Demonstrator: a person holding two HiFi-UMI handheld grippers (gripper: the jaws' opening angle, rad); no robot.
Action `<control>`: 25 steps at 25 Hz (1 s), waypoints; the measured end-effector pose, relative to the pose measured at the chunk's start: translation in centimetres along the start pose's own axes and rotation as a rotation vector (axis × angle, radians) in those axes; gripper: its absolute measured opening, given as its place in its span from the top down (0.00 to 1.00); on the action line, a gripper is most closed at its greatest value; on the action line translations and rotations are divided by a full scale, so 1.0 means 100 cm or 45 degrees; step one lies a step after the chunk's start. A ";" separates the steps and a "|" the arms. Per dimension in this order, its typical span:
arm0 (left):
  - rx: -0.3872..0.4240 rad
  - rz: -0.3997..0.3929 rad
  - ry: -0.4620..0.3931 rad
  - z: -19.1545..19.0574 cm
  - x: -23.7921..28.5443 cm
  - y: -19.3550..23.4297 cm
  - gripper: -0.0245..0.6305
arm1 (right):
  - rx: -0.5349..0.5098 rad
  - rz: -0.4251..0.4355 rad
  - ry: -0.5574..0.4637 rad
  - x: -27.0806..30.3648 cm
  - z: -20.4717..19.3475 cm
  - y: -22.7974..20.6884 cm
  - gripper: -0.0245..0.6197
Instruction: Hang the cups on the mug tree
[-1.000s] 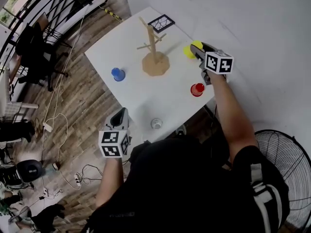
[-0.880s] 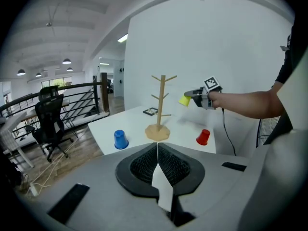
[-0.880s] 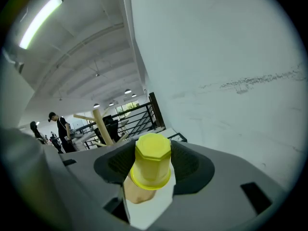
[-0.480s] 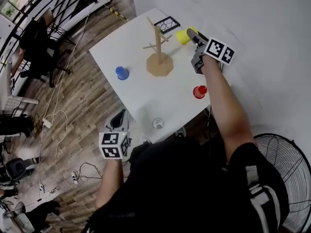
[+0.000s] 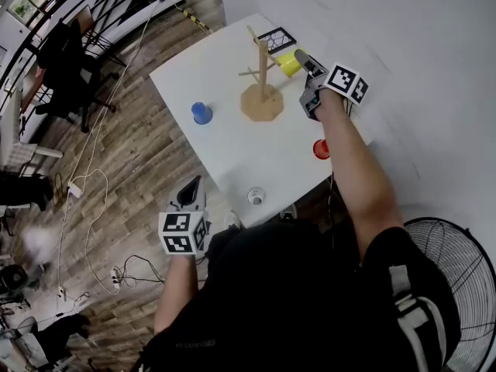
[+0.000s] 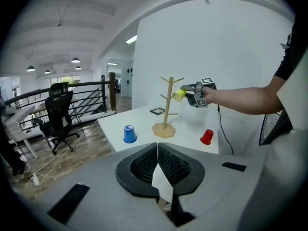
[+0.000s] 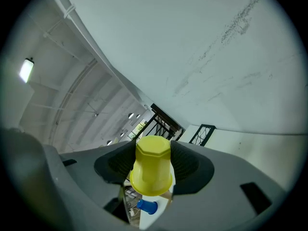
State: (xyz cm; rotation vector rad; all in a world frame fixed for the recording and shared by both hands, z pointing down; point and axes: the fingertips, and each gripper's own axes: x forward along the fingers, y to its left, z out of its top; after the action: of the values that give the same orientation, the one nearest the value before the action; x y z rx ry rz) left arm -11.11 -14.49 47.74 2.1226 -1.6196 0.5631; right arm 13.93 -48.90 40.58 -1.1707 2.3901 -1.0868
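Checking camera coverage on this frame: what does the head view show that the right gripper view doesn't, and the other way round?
Head view only: the mug tree, the red cup, a pale cup near the table's near edge, and the left gripper. Right gripper view only: a close look at the right gripper with its jaws pressed on the sides of the yellow cup. Both: the yellow cup and the blue cup.

Fan (image 5: pixel 456 281) cut off at right edge, blue cup (image 7: pixel 147 206) partly hidden behind yellow cup (image 7: pixel 152 170)
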 end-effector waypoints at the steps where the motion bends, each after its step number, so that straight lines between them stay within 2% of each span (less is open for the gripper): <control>1: -0.003 0.003 0.001 -0.001 0.000 0.001 0.94 | 0.017 0.007 0.003 0.002 -0.003 0.000 0.61; 4: -0.006 0.007 0.003 -0.005 0.000 0.002 0.94 | 0.040 0.014 0.016 0.008 -0.012 -0.001 0.61; 12: -0.015 0.022 0.002 -0.008 -0.007 0.007 0.94 | 0.003 -0.013 0.086 0.016 -0.031 -0.006 0.62; 25: -0.005 -0.003 0.001 -0.005 -0.005 0.011 0.94 | -0.224 -0.097 0.208 0.013 -0.051 -0.012 0.58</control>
State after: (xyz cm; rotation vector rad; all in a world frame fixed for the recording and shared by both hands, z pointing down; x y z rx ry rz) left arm -12.33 -14.04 48.00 2.1203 -1.6165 0.5595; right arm 11.13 -47.73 45.00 -1.2845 2.6319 -1.0496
